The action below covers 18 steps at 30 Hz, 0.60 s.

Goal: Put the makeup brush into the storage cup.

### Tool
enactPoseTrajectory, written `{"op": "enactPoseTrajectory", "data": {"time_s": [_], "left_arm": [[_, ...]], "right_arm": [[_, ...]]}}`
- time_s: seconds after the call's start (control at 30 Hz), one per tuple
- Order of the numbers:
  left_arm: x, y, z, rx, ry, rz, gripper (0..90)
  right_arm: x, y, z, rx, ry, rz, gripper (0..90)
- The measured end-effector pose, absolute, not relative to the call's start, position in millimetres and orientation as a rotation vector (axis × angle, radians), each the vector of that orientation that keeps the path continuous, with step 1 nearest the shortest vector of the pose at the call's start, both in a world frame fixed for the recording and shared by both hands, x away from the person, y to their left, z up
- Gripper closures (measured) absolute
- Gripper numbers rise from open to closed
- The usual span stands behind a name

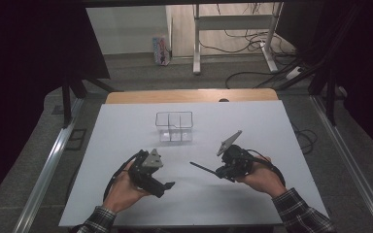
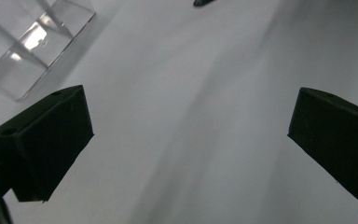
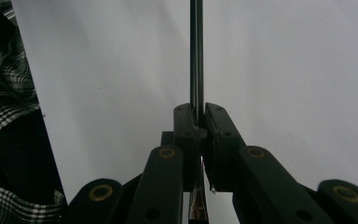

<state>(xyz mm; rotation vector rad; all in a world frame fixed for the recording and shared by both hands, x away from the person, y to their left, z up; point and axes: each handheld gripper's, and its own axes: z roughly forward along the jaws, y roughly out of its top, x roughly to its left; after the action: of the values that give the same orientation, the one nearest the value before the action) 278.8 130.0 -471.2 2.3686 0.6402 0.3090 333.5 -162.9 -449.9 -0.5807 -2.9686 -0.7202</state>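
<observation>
A clear plastic box [image 1: 174, 127] with several compartments stands on the white table [image 1: 126, 141], a little beyond both hands. My right gripper [image 1: 219, 171] is shut on a thin dark metal utensil [image 1: 200, 167], which pokes out leftward over the table. In the right gripper view the jaws [image 3: 198, 114] pinch that utensil's slim handle [image 3: 196, 56] edge-on; which kind of utensil it is I cannot tell. My left gripper [image 1: 164, 186] is held low over the table, open, with nothing between its jaws [image 2: 191, 126]. The box's corner [image 2: 32, 46] shows at upper left.
A wooden strip [image 1: 189, 95] runs along the table's far edge. Beyond it stand a desk frame [image 1: 233, 34] and loose cables [image 1: 252, 73] on the floor. Metal rails [image 1: 48, 170] flank the table. A plaid sleeve [image 3: 4, 93] borders the right gripper view.
</observation>
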Motion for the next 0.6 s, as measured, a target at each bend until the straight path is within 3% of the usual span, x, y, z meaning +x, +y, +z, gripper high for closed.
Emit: {"op": "enactPoseTrajectory", "data": {"time_s": [0.3,0.6], "left_arm": [[288,94,-472,2.414,0.490,0.324,5.4],[282,77,-477,2.467,0.357,0.368,33.3]], "right_arm": [[326,-148,-450,-0.498,-2.953,-0.701,83.6],[320,-139,-449,-0.434,-2.936,-0.695,83.6]]}}
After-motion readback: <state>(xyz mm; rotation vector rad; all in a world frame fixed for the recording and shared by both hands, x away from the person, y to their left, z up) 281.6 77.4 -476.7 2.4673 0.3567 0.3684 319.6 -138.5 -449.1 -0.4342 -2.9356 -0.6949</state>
